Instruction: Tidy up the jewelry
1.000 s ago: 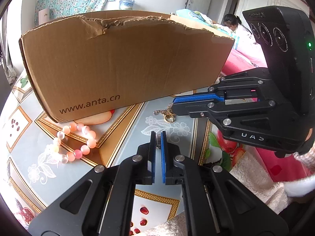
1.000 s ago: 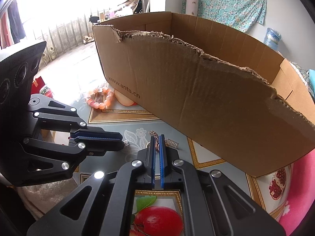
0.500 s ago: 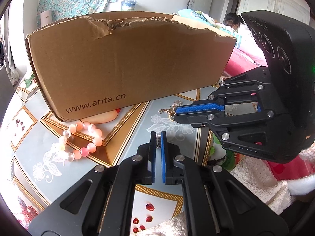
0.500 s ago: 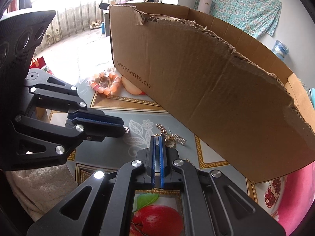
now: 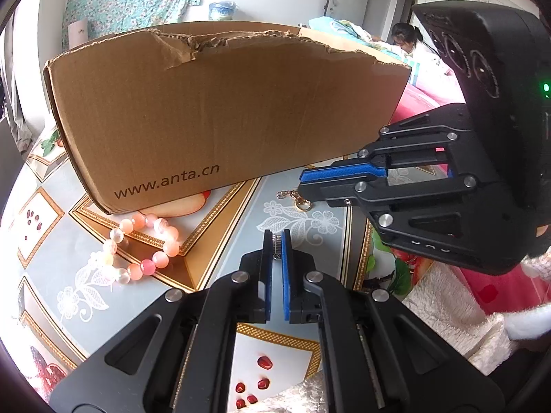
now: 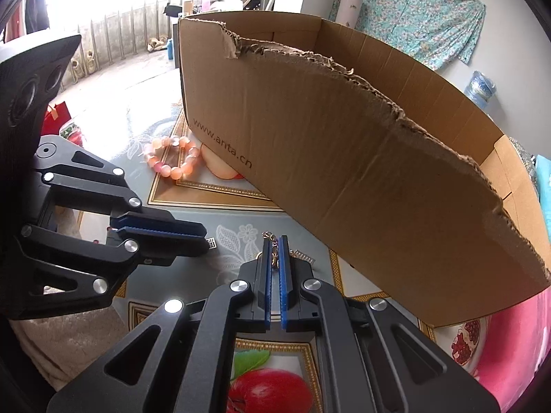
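- One table (image 5: 241, 227), covered in a patterned cloth with fruit and flower prints, carries everything here.
- One cardboard box (image 5: 213, 110), open at the top with a torn upper edge, stands on the table with its long axis running left to right across the far side; the printed web address sits low on its near wall.
- Two hand-held grippers are in view. The left hand-held gripper (image 5: 276, 241) has its jaws pressed together on a small silver piece (image 5: 276, 246) at the very tips. The right hand-held gripper (image 6: 274, 246) has its jaws pressed together on a gold chain (image 6: 273, 253), pinched between the blue pads.
- One pink bead bracelet (image 5: 141, 247) lies flat in a loop on the table, just in front of the box's near left corner and well to the left of the left hand-held gripper.
- The gold chain's free end, with a round clasp, pokes out past the right tips towards the box; it is too bunched to give a clear long axis.
- One small silver comb-like charm (image 6: 303, 256) lies on the table just right of the right tips, near the box wall.
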